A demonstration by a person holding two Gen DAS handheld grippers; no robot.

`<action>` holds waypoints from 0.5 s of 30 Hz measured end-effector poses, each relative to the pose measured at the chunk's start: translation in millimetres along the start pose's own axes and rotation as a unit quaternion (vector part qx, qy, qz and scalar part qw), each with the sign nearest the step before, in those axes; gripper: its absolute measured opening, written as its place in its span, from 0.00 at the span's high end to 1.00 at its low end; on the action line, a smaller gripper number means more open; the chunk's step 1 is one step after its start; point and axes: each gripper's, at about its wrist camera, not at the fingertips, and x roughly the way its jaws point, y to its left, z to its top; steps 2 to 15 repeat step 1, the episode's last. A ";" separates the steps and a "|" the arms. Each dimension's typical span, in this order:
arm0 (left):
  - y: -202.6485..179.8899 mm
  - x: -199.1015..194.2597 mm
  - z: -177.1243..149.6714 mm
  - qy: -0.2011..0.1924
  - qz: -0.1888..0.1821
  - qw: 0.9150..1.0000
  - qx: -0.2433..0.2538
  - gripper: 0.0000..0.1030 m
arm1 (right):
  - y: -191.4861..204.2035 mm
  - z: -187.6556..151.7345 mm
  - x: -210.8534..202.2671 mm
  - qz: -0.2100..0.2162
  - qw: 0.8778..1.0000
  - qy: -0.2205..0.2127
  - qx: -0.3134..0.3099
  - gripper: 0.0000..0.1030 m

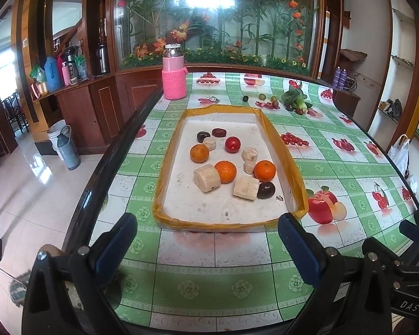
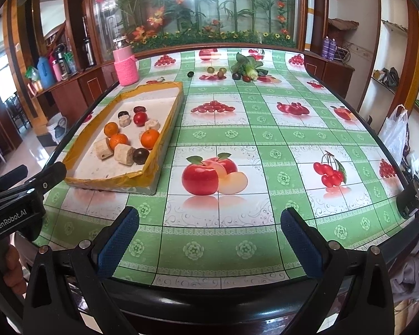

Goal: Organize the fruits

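Note:
A white tray with a yellow taped rim (image 1: 299, 192) (image 2: 169, 122) lies on the table. It holds three oranges (image 1: 225, 171) (image 2: 150, 139), a red tomato (image 1: 233, 144) (image 2: 140, 118), several pale cut chunks (image 1: 206, 178) (image 2: 124, 153) and dark round fruits (image 1: 266, 189) (image 2: 141, 155). Small green and dark fruits (image 1: 245, 98) (image 2: 210, 70) and a leafy green vegetable (image 1: 294, 97) (image 2: 247, 65) lie loose at the far side. My left gripper (image 1: 208, 240) is open and empty, just before the tray's near rim. My right gripper (image 2: 209, 233) is open and empty over the near table edge, right of the tray.
A pink bottle in a knitted sleeve (image 1: 174, 74) (image 2: 125, 64) stands beyond the tray's far left corner. The table (image 2: 265, 139) has a green fruit-print cloth and a dark rim. A glass flower panel backs it. A white plastic bag (image 2: 395, 136) hangs off the right edge.

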 end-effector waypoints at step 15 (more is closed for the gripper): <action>-1.2 0.2 0.4 0.001 0.001 1.000 0.002 0.01 | -0.9 -0.1 0.2 0.000 1.000 0.000 0.000 0.01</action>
